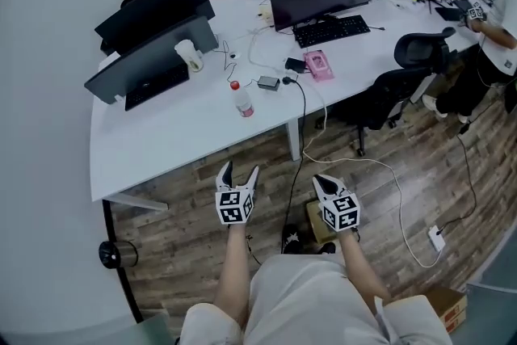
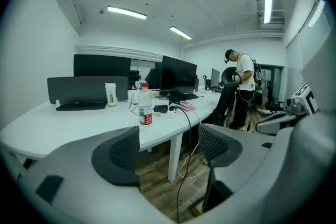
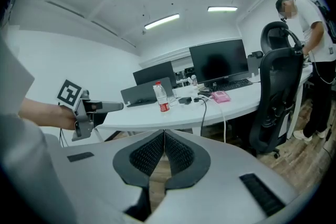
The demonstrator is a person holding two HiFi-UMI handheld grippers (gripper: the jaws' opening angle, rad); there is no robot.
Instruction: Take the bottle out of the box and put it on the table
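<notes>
head view has the red-capped clear plastic bottle (image 1: 243, 103) seemingly upright on the white table (image 1: 174, 137), well ahead of the left gripper (image 1: 240, 170) with its parted, empty fingers and the right gripper (image 1: 325, 182) with its closed ones, where a careless forward sweep might topple it.

A curved white bench (image 1: 161, 141) stands on a wood-plank floor (image 1: 194, 246) beside a black chair (image 1: 420, 52). Strip lights (image 2: 126, 12) glow overhead.

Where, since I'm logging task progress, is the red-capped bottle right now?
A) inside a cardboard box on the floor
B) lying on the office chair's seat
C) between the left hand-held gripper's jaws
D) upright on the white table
D: the bottle stands upright on the white table, while the left hand-held gripper and the right hand-held gripper are over the floor, both empty.
</notes>
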